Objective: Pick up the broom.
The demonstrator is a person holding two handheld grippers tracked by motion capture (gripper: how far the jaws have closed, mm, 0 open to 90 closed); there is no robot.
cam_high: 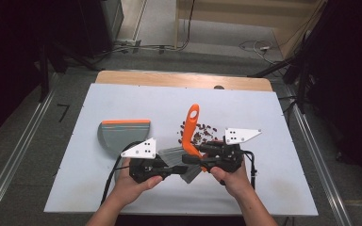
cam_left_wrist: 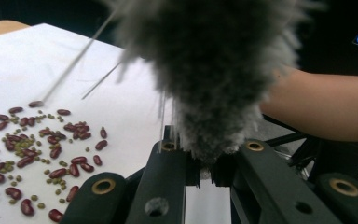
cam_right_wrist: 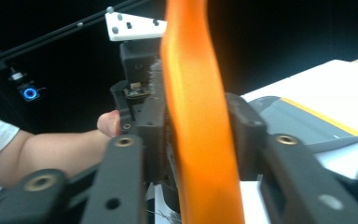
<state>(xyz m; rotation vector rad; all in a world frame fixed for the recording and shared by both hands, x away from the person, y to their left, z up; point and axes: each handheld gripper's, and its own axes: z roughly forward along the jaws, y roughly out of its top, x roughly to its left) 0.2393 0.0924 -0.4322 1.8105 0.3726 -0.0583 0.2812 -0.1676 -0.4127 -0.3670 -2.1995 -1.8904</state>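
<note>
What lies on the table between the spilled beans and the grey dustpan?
Nothing visible. Bare white table separates the beans from the dustpan, left of them. The brush, held by both grippers, is nearer the person.

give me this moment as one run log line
left gripper: shut on brush bristles | right gripper: shut on orange brush handle | beans: loose on table | dustpan: left, untouched
</note>
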